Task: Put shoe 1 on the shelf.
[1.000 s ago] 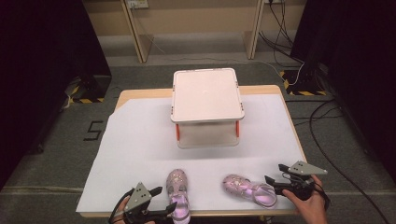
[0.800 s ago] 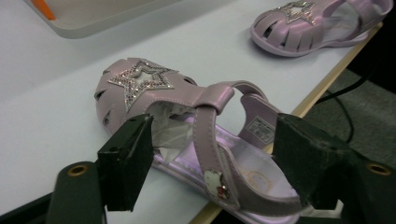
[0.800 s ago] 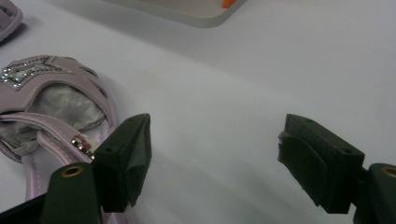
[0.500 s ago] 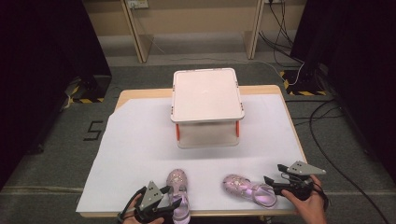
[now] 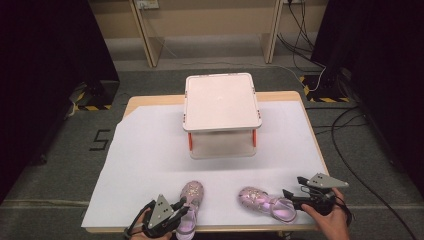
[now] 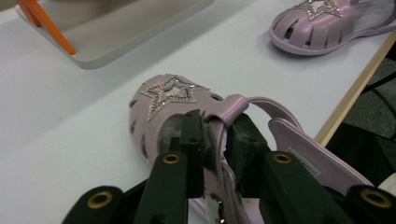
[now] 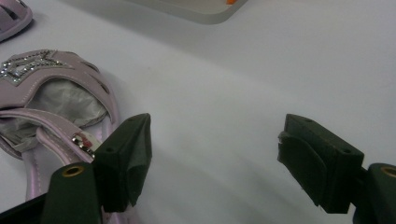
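Two lilac sandals with glittery stars lie near the table's front edge. My left gripper [image 5: 183,206] is at the left sandal [image 5: 191,192]. Its jaws have just been closing and now pinch the sandal's ankle strap [image 6: 219,122] in the left gripper [image 6: 217,140] view. The right sandal [image 5: 265,202] lies toe to the left. Just behind its heel, my right gripper [image 5: 293,188] stands open. In the right gripper [image 7: 215,154] view, nothing sits between the wide jaws, and the right sandal [image 7: 56,93] lies beside the left jaw.
A white two-level rack [image 5: 221,102] with orange legs [image 5: 190,141] stands mid-table on a white sheet [image 5: 145,160]. The table's front edge [image 5: 240,229] runs close under both sandals. Cables trail on the floor at the right.
My left gripper has moved right onto the left sandal, and its jaws have gone from wide apart to pinched on the strap. The right gripper has stayed put.
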### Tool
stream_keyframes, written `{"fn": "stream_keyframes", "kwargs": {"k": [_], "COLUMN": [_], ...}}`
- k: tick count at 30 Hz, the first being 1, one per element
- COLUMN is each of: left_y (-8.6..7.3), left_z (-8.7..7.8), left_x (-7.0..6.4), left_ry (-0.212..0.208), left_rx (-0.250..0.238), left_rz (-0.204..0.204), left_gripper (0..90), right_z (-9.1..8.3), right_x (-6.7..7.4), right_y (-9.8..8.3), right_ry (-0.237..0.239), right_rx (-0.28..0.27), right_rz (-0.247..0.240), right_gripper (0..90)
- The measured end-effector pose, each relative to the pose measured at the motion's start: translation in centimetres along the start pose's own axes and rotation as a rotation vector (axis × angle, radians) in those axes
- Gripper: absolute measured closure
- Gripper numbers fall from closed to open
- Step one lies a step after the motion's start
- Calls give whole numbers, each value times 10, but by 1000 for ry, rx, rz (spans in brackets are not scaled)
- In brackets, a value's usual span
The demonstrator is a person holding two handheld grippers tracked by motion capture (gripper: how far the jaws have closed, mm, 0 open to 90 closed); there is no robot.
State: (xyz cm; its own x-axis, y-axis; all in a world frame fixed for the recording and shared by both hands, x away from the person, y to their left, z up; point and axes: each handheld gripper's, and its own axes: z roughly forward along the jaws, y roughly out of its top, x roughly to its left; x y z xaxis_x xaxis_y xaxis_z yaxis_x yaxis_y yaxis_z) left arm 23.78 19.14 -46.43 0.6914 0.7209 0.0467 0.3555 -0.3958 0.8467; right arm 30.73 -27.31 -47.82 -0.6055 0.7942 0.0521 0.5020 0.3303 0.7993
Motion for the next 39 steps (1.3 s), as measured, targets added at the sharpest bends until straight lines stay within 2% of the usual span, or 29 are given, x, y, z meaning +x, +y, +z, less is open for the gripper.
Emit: {"fn": "stream_keyframes", "kwargs": {"k": [4,8,11,15,17,23,31,39], "left_y": [5,12,19,28,34,45,67,78], "left_z": [0,0,0,4,10,24,55,79], "left_x": [4,5,7,16,23,32,43,52], "left_ry": [17,7,20,33,47,68,101,141], "left_rx": [-12,-24,-40,-56,-60,-69,-95,-95], "left_rz": [21,34,49,39,32,22,11,12], "left_gripper": [810,828,832,831,831,831,830,829], "right_z": [1,0,0,0,-1,-2,-3,-4], "right_x": [-1,-1,-1,-2,-3,-4,-5,-5], "right_y": [-1,-1,-1,-1,-1,-1,-1,-1], "right_ry": [0,0,-1,-4,-5,-10,-11,-13], "right_rx": [1,0,-2,-6,-10,-18,-26,-26], "right_rz": [-2,1,1,4,5,16,20,20], "right_gripper": [259,259,258,258,258,258,258,258]}}
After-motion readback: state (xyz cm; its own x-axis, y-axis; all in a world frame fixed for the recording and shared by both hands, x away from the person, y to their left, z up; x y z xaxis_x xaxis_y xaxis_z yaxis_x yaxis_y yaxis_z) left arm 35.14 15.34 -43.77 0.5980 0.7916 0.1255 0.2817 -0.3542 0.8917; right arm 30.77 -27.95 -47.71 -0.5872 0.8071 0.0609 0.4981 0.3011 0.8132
